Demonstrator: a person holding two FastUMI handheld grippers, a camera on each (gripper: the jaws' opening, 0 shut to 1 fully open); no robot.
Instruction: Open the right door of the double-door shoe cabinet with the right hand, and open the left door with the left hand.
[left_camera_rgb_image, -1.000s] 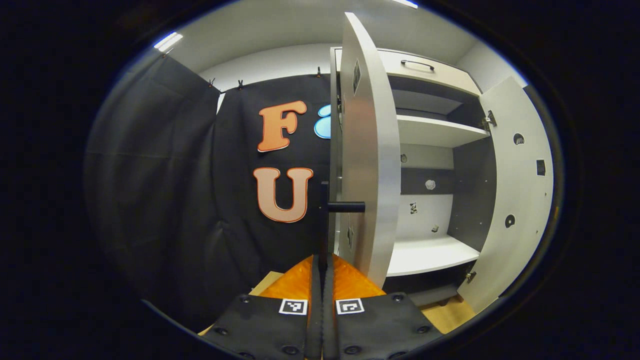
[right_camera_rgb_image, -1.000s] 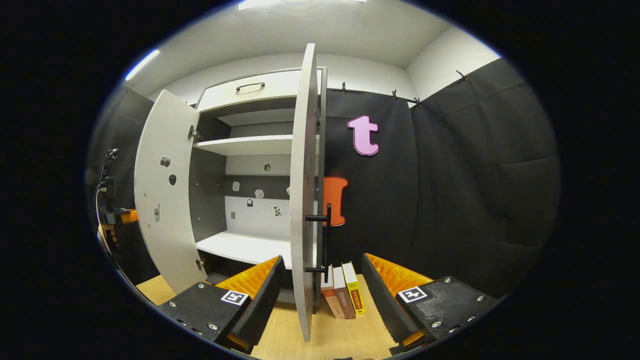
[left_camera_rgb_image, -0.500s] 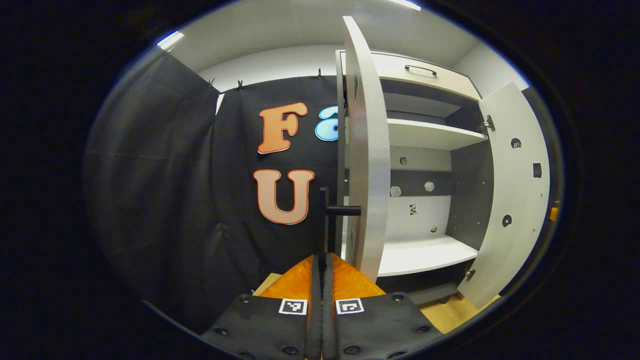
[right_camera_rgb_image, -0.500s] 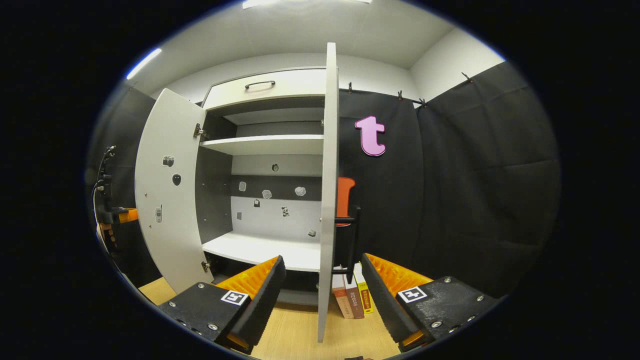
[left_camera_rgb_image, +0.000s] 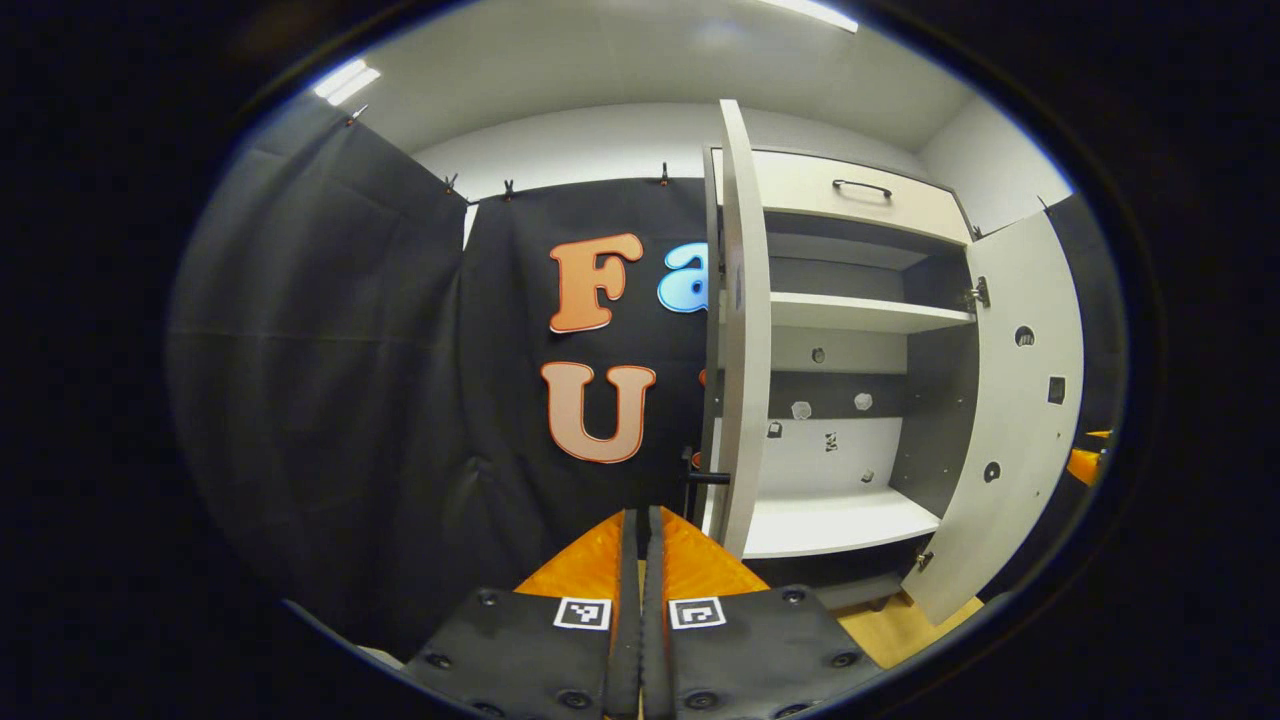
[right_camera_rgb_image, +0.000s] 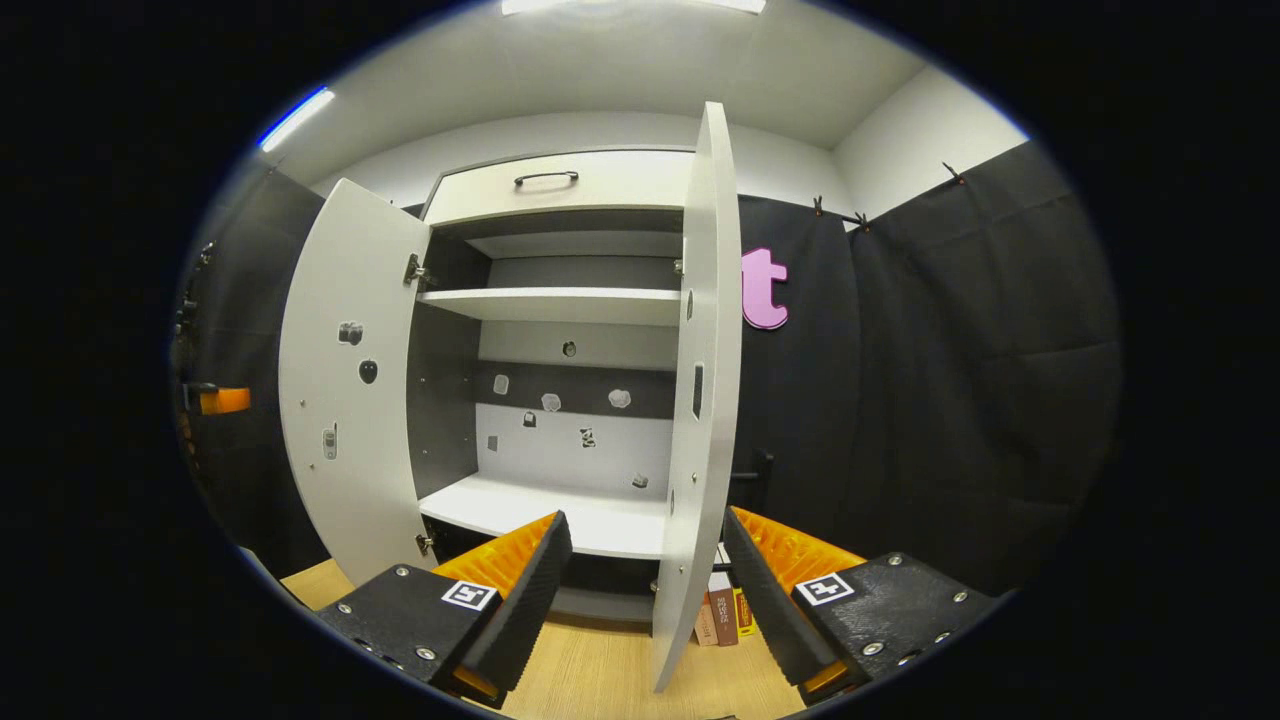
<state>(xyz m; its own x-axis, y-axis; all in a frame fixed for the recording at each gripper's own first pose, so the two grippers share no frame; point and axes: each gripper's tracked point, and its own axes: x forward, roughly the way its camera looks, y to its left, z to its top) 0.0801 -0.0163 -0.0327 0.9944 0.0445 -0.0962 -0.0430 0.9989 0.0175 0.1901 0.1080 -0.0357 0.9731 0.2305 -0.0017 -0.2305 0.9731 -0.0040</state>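
The white shoe cabinet (right_camera_rgb_image: 560, 300) stands with both doors swung wide, its shelves bare. In the left gripper view the left door (left_camera_rgb_image: 745, 330) is seen edge-on, its dark handle (left_camera_rgb_image: 700, 478) low on the outer side. My left gripper (left_camera_rgb_image: 640, 515) is shut, with nothing between its fingers, a little short of that handle. In the right gripper view the right door (right_camera_rgb_image: 705, 380) is edge-on ahead, its handle (right_camera_rgb_image: 760, 475) behind it. My right gripper (right_camera_rgb_image: 645, 545) is open, and the door's lower edge shows between its fingers, farther off. The left door (right_camera_rgb_image: 345, 390) stands open at the left.
A drawer (right_camera_rgb_image: 545, 180) with a dark handle tops the cabinet. Several books (right_camera_rgb_image: 720, 615) stand on the wooden floor (right_camera_rgb_image: 600, 670) beside the right door. The right door (left_camera_rgb_image: 1010, 420) juts out. Black cloth walls close in on both sides.
My left gripper has let go of the left door's handle and drawn back, still shut. The right door has swung wider. The right gripper stays open.
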